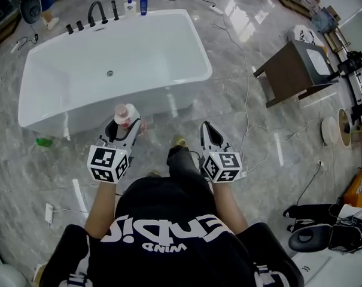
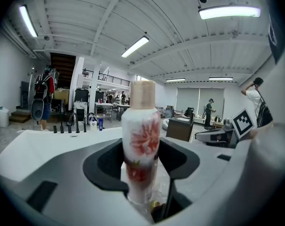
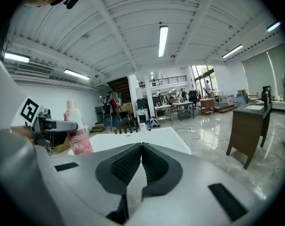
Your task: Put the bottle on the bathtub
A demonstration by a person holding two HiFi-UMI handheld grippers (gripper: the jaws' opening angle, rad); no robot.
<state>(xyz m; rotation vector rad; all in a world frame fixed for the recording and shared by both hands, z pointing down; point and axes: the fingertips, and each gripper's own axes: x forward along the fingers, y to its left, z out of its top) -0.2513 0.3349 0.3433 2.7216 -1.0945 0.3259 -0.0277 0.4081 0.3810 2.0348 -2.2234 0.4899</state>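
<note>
From above, the head view shows the white rectangular freestanding bathtub (image 1: pixel 145 46) on the glossy grey marble floor (image 1: pixel 25 172), its white basin bare round a small round drain (image 1: pixel 109 73). On its far rim stand a black arched faucet (image 1: pixel 97 11), a white pump bottle (image 1: pixel 130 5) and a small blue bottle (image 1: pixel 143 3). Only this view places the white plastic bottle with the red flower print (image 1: pixel 127 113). It is up in the left gripper (image 1: pixel 125 130), in front of the tub's near wall and over the floor, not on the tub. The right gripper (image 1: pixel 207 131) is held beside it, apart from it. A dark brown side table with a pale top (image 1: pixel 294 70) stands well to the right, and a small green object (image 1: pixel 43 142) lies on the floor by the tub's left corner.

The left gripper view adds what the top view hides. The bottle stands upright between the black fingers (image 2: pixel 109 166), which pinch its lower body from both sides. The flower print faces the camera and a tan cap (image 2: pixel 142 94) closes the neck. The bottle is opaque, so its contents cannot be told. The tub rim and its fittings lie beyond.

The right gripper view shows that gripper's ribbed black fingers (image 3: pixel 126 166) pressed together with nothing between them. At its left edge the bottle appears side-on in the other gripper, with the tub behind it.
</note>
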